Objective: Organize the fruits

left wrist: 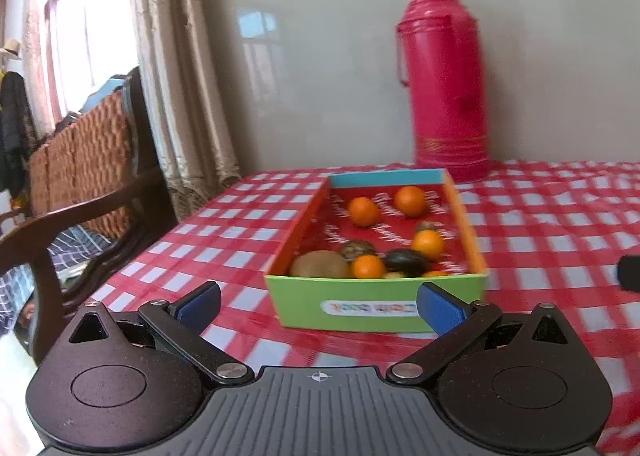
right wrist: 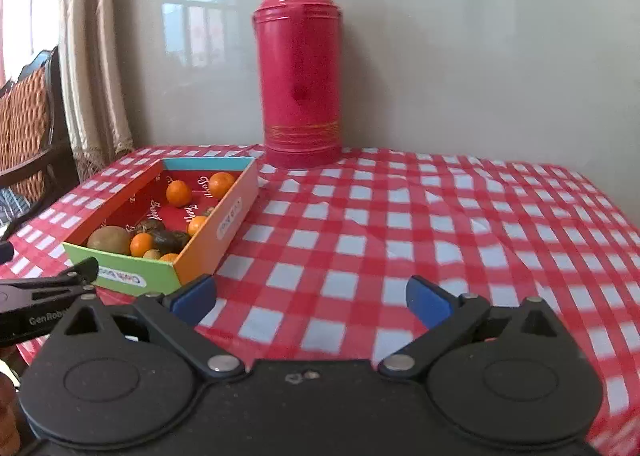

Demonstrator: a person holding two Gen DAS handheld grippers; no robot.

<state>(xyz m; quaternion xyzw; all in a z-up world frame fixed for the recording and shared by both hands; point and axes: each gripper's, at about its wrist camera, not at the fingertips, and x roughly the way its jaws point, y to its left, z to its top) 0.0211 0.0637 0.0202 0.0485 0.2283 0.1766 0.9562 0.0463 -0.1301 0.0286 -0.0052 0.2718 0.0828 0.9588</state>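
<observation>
A colourful cardboard box (left wrist: 374,306) with a green front wall sits on the checked tablecloth. It holds several oranges (left wrist: 363,211), a brown kiwi (left wrist: 319,264), a dark avocado (left wrist: 405,262) and a walnut-like fruit (left wrist: 356,248). My left gripper (left wrist: 319,306) is open and empty, just in front of the box. In the right wrist view the box (right wrist: 160,280) lies at the left with the oranges (right wrist: 179,192) and kiwi (right wrist: 108,238) inside. My right gripper (right wrist: 311,298) is open and empty over the cloth, to the right of the box.
A tall red thermos (left wrist: 444,79) stands against the wall behind the box; it also shows in the right wrist view (right wrist: 301,67). A wooden chair with a wicker back (left wrist: 80,159) stands off the table's left edge. The left gripper's finger (right wrist: 48,284) shows at the right view's left edge.
</observation>
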